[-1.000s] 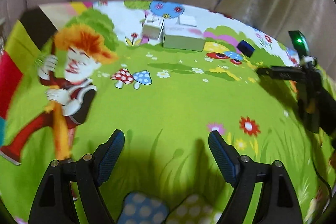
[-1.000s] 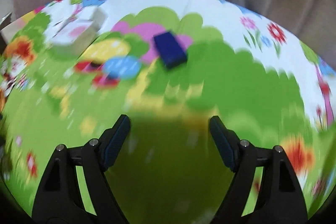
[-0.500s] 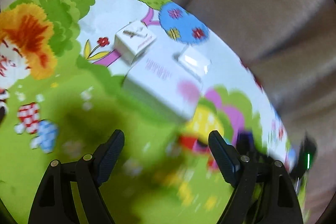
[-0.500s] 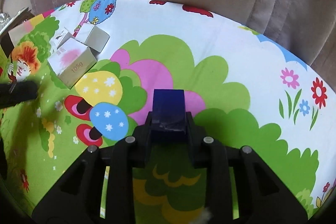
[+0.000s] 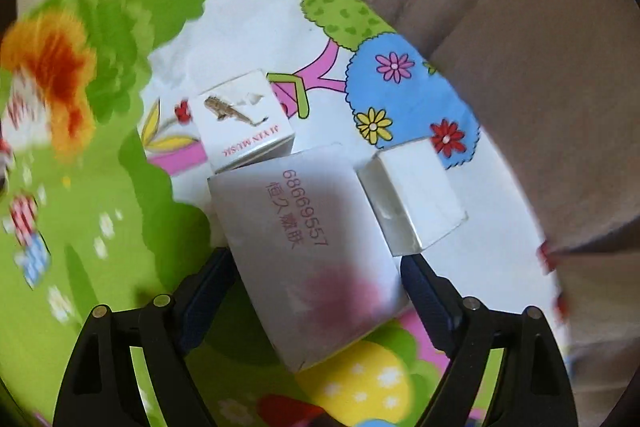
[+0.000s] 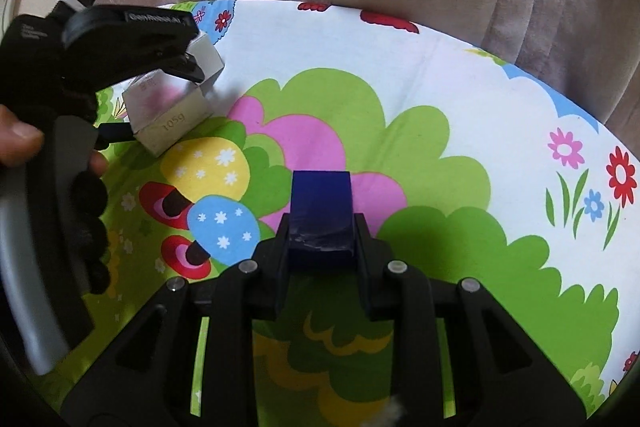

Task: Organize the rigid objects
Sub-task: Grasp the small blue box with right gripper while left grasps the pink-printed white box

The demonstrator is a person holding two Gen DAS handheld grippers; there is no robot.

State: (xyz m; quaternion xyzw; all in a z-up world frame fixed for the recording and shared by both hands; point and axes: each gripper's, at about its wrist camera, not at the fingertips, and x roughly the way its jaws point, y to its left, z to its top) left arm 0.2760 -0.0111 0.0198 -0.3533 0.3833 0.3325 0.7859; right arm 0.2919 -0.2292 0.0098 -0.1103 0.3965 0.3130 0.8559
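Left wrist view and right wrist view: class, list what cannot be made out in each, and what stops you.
- Left wrist view: whether the left gripper, jaws opening, touches the large white box; the box hides its fingertips.
- Left wrist view: cartoon print at the mat's left edge; motion blur.
- Right wrist view: the small white box; the left gripper covers most of it.

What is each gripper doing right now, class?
Left gripper: jaws opening, astride the large white box.
Right gripper: shut on the blue block.
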